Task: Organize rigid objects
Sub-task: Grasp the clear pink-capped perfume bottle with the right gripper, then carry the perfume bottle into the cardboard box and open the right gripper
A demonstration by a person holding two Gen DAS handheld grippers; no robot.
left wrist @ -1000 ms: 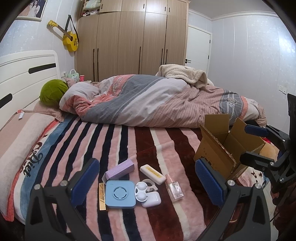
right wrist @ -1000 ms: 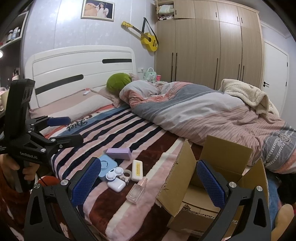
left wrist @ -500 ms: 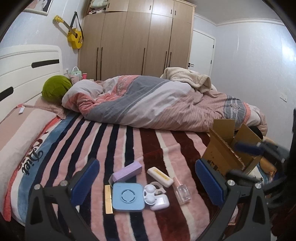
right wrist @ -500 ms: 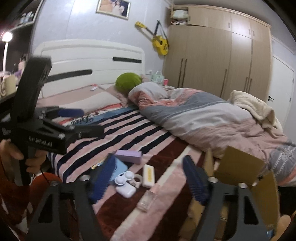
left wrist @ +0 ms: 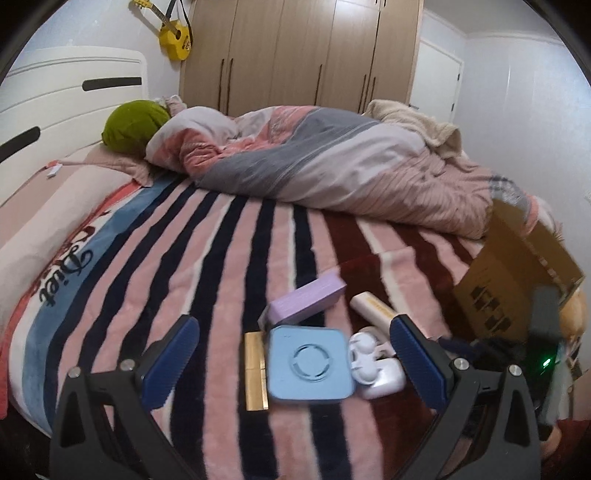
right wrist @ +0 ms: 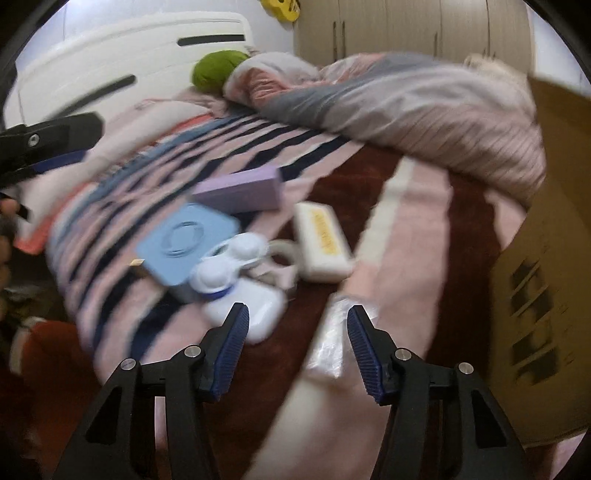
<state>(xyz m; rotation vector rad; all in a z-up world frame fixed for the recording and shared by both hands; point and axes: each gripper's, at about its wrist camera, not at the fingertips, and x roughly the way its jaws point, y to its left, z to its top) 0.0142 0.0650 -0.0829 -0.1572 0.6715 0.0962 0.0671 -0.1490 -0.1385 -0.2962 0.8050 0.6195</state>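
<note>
The right gripper (right wrist: 298, 347) has its jaws about half apart; they have just been closing, and the clear bottle (right wrist: 330, 341) lies between them, close to the right finger, though blur hides whether a pad touches it, so no grip shows. Just beside the left finger lies the white earbud case (right wrist: 258, 310), and beyond it the white lens case (right wrist: 231, 264), a small ring-shaped holder (right wrist: 284, 258) and the cream box with a yellow label (right wrist: 323, 238). The left gripper (left wrist: 293, 354) has its jaws wide apart and holds nothing; between its fingers in that view lie the blue square case (left wrist: 310, 363), the gold bar (left wrist: 255, 371) touching the case's left side, and the earbud case and lens case at its right. Past the blue case, toward the middle of the bed, the purple box (left wrist: 306, 299) lies aslant, with the cream box just beside it on the right. All these things form one tight cluster on the striped blanket (left wrist: 166, 266) near the bed's front edge, toward its right corner. The cardboard box (left wrist: 517, 280) stands open off the bed's right edge, close to the cluster. Farther back a rumpled quilt (left wrist: 325, 155) stretches across the bed, with a green cushion (left wrist: 133, 125) at its left end near the white headboard (left wrist: 70, 85). A wooden wardrobe (left wrist: 303, 51) and a yellow ukulele (left wrist: 175, 31) are on the far wall.
</note>
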